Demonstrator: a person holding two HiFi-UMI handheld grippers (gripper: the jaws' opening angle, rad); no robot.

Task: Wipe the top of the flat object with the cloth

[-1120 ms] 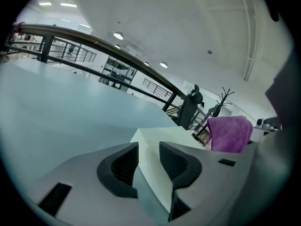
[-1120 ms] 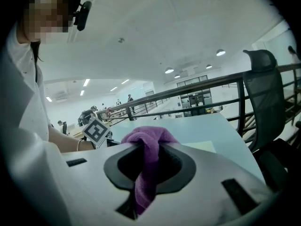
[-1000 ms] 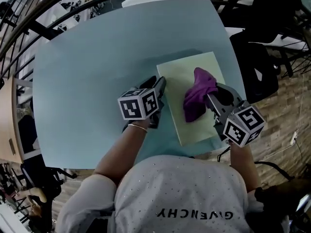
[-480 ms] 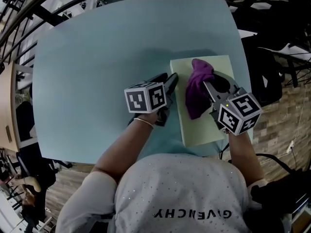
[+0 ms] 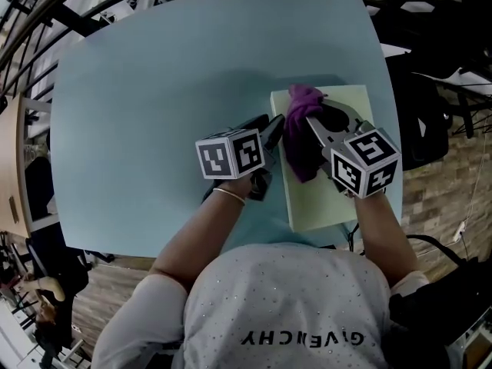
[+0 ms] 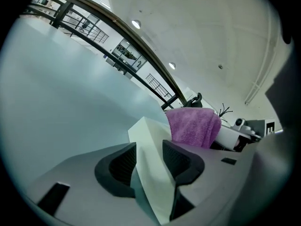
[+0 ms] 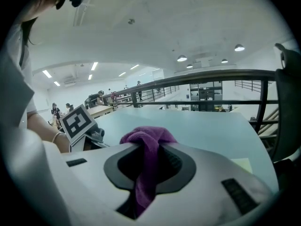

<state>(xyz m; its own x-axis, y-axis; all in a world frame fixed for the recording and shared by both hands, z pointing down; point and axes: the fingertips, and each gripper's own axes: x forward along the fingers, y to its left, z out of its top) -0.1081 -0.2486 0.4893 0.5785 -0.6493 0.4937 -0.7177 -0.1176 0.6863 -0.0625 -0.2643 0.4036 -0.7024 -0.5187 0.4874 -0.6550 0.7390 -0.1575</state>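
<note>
Teal table (image 5: pixel 154 91) bears pale board (image 5: pixel 319 202), purple cloth (image 5: pixel 300 141) clamped in right gripper (image 5: pixel 314 114).

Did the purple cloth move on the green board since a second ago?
Yes. The purple cloth has slid left across the pale green board, from around its middle to its left edge.

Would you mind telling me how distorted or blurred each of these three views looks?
Head view: fisheye bends the table edges, otherwise sharp. Left gripper view: dark rounded corners, near board edge soft. Right gripper view: dark vignette, cloth sharp.
</note>
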